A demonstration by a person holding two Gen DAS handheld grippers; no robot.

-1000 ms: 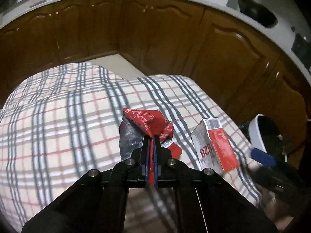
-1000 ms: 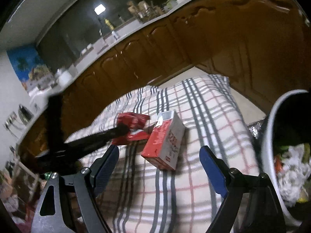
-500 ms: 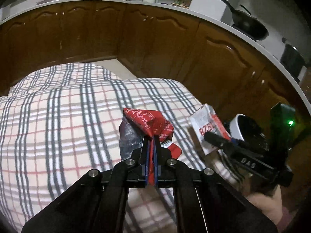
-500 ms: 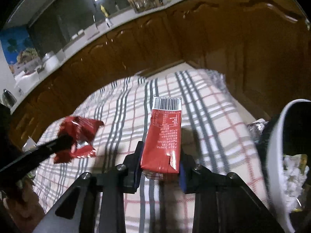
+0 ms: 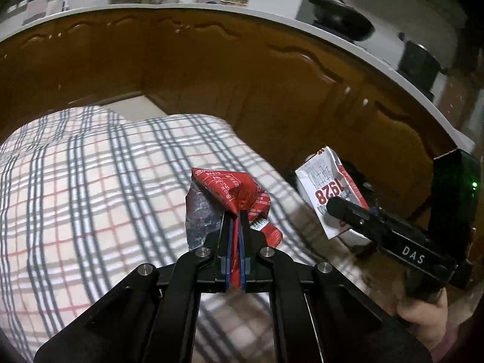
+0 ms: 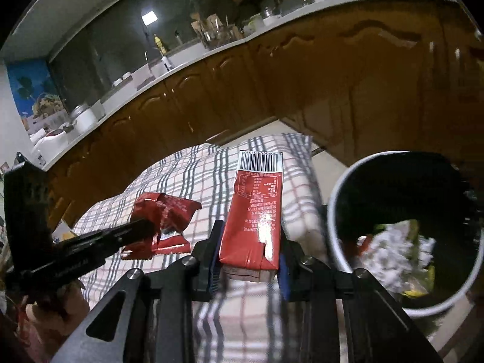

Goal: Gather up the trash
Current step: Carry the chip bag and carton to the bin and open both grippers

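the red wrapper (image 5: 239, 195) looks feather-light, thin and crinkly, with a slick foil inner face; it should crush to nothing under pressure, so a pinch on a bunched fold is the sound hold, and that is what it has: the left tool (image 5: 235, 220) is pressed fully together on its lower folds at the centre of the left wrist frame, the rest fanning up above the tips. in the right wrist frame the same wrapper shows at centre left, hanging from that tool over the plaid cloth (image 6: 193, 169)

the red carton (image 6: 257, 214) is light too, probably empty, stiff along its edges but soft in the panels, and glossy, so it may slip or dent; its bottom corner already looks torn. taking it across the narrow faces near the base suits it. the right tool (image 6: 249, 252) has just been closing and now clamps the carton's lower end between its blue pads (image 6: 214, 269), barcode end pointing up the frame, clear of the cloth

the white bin (image 6: 332, 211) sits at the right of that frame, just beside the carton, with crumpled rubbish inside
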